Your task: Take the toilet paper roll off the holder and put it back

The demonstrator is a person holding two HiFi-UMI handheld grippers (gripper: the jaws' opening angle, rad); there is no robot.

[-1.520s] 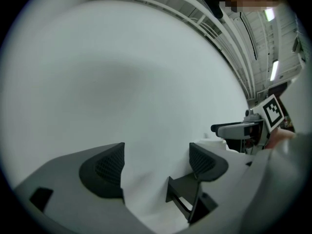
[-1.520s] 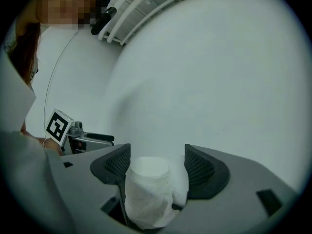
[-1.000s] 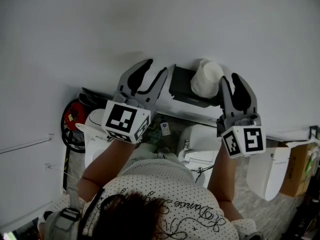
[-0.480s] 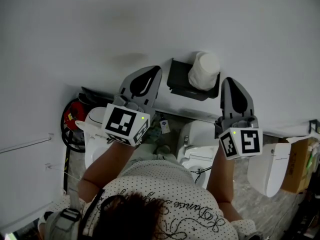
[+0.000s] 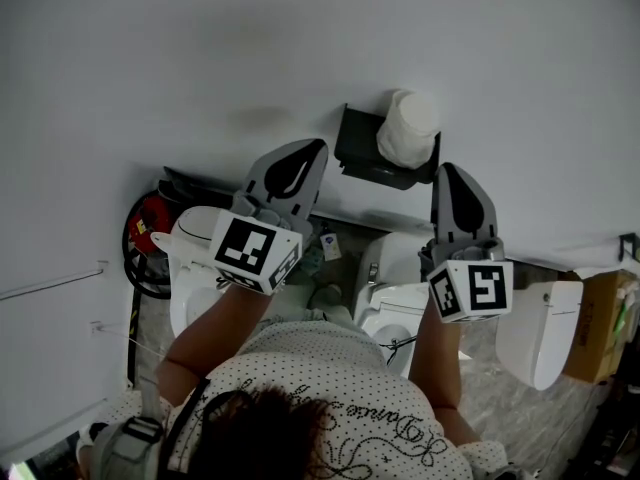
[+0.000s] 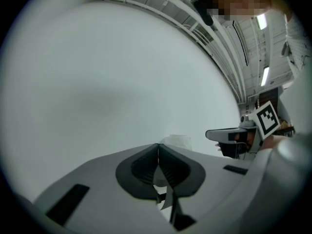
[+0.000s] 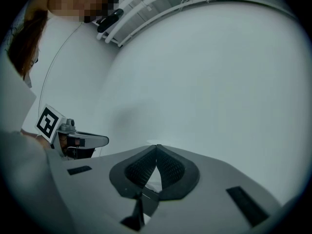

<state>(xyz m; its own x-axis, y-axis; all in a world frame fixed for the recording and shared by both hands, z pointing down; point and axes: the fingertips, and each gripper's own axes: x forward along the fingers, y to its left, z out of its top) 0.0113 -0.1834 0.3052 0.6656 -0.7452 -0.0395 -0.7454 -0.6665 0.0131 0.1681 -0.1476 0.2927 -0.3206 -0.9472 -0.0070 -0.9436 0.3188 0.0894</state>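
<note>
The white toilet paper roll (image 5: 408,128) sits on the black holder (image 5: 362,154) fixed to the white wall. My left gripper (image 5: 313,149) is shut and empty, its tip just left of the holder and a little short of it. My right gripper (image 5: 447,172) is also shut and empty, below and to the right of the roll, not touching it. In the left gripper view the roll (image 6: 178,141) peeks over the closed jaws, with the right gripper (image 6: 228,134) off to the side. The right gripper view shows only bare wall ahead and the left gripper (image 7: 84,141).
Below the holder stand white toilets (image 5: 398,290), one more at the left (image 5: 188,268) and one at the right (image 5: 540,336). A red coiled object (image 5: 146,234) lies at the left and a cardboard box (image 5: 600,330) at the right edge. The wall (image 5: 200,58) fills the upper view.
Both grippers' jaws went from open to shut with nothing in them. Both hands drew back from the holder toward the person. The roll stayed on the holder.
</note>
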